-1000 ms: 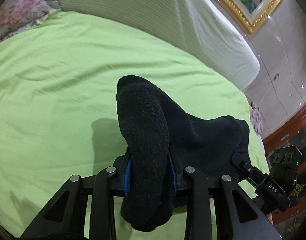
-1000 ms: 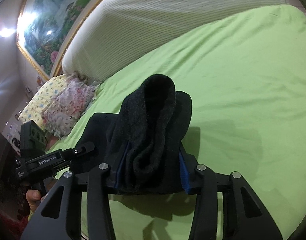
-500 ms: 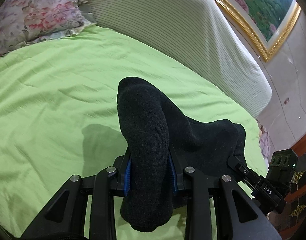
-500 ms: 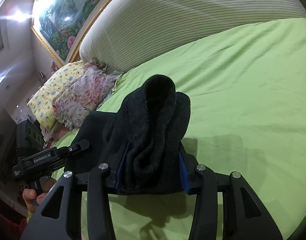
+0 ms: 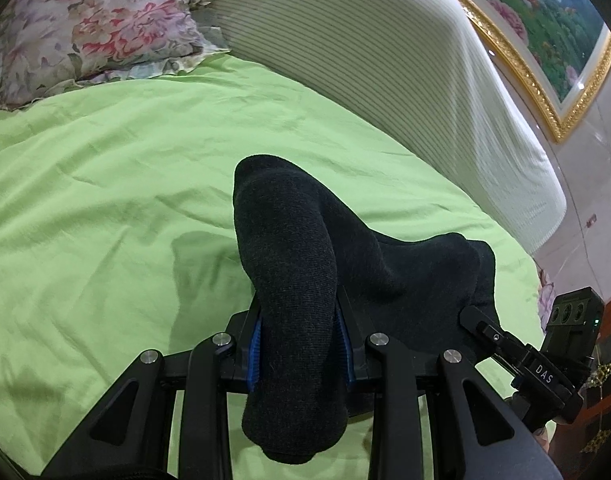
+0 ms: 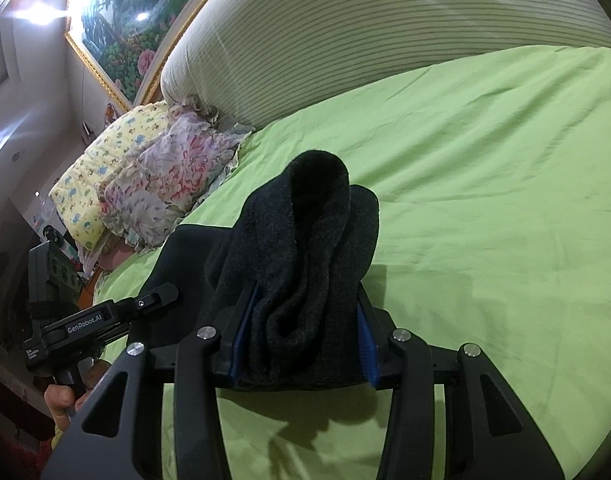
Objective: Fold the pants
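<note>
The black pants (image 5: 289, 280) hang bunched between both grippers above the green bed sheet (image 5: 105, 184). My left gripper (image 5: 299, 344) is shut on one thick fold of the black fabric, which spills over its blue pads. My right gripper (image 6: 301, 340) is shut on another bunch of the pants (image 6: 305, 248). The fabric stretches between them. The right gripper also shows at the lower right of the left wrist view (image 5: 505, 344), and the left gripper at the left of the right wrist view (image 6: 105, 320).
A floral pillow (image 5: 85, 28) and a yellow patterned pillow (image 6: 101, 172) lie at the head of the bed. A striped white bolster (image 5: 385, 60) runs along the far side. A gold-framed painting (image 6: 137, 12) hangs on the wall.
Both grippers have moved with the pants toward the pillows and bolster; the floral pillow has come further into view. Both grips are unchanged.
</note>
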`<state>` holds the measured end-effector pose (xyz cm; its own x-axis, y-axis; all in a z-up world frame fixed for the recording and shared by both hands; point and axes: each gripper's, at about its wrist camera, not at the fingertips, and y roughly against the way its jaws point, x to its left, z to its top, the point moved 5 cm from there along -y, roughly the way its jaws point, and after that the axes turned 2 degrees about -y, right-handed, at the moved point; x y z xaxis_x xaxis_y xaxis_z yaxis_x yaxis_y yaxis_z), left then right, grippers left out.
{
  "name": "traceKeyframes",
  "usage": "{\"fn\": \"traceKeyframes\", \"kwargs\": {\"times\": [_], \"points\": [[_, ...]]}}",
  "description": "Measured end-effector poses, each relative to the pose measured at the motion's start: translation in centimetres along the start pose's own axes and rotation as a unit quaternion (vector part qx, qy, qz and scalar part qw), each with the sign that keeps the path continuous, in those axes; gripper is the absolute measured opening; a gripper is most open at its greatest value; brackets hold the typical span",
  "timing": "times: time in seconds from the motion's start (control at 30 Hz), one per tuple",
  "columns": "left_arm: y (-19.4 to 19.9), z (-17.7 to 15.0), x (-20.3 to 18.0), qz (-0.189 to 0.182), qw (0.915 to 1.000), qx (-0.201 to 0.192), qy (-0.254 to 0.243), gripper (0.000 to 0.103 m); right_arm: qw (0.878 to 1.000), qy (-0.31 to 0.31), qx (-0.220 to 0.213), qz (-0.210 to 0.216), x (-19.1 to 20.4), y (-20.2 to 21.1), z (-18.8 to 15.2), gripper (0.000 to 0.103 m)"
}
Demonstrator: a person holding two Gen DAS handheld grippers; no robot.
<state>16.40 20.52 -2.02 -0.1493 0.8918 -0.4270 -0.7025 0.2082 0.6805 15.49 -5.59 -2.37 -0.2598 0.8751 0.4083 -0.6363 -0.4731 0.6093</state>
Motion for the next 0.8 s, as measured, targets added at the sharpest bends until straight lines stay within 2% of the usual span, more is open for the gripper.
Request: {"fn": "traceKeyframes", "kwargs": {"times": [0.2,0.3,0.4,0.7,0.8], "points": [[-0.7,-0.3,1.2,0.006,0.9999,0.004,0.007,0.030,1.000,-0.006,0.009,-0.001,-0.8,-0.6,-0.3,0.047],[-1.1,-0.5,1.4,0.014,0.9999,0.007,0.000,0.032,1.000,-0.012,0.014,-0.009,-1.4,-1.0,-0.4,0.050],[-1.5,-0.8,2.0,0.020,0.9997,0.013,0.004,0.039,0.999,-0.011,0.014,-0.038,-2.4,-1.2,-0.7,0.057],[-1.7,-1.7,2.8,0.036,0.9993,0.012,0.004,0.052,0.998,0.015,0.002,-0.067,-3.1,-1.0,-1.1,0.059],[-1.2,-2.0,2.5,0.048,0.9988,0.009,0.001,0.060,0.997,0.030,-0.001,-0.074,-2.7,-0.7,-1.1,0.059]]}}
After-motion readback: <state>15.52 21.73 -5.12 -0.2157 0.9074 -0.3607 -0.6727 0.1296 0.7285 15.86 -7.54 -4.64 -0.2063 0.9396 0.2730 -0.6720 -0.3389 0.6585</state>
